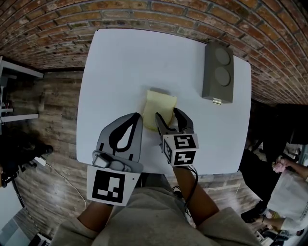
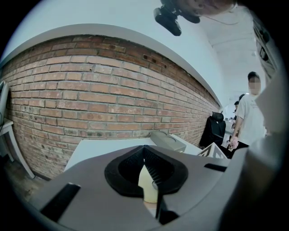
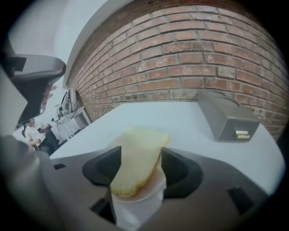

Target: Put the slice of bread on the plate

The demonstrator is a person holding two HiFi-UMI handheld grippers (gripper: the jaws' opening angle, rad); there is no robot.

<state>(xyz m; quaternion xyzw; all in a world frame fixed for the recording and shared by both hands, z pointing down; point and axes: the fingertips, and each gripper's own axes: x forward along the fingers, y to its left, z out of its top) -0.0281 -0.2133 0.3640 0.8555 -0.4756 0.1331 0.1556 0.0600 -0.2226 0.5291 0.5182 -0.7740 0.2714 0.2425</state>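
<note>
A pale yellow slice of bread (image 1: 160, 104) lies near the middle of the white table (image 1: 120, 62). In the right gripper view the bread (image 3: 137, 167) rests tilted on a small white plate (image 3: 151, 191). My right gripper (image 1: 167, 113) straddles the near end of the slice, and its jaws stand wide open (image 3: 141, 151). The bread runs close along one jaw, with a gap at the other. My left gripper (image 1: 138, 115) hovers just left of the slice, tips together and empty (image 2: 144, 149). Part of the bread (image 2: 146, 185) shows through the hollow below its tips.
A grey two-slot toaster (image 1: 219, 72) stands at the table's far right. Behind the table runs a brick wall (image 1: 144, 12). The floor is wooden planks (image 1: 53, 125). A person (image 2: 250, 117) stands off to the right, beyond the table.
</note>
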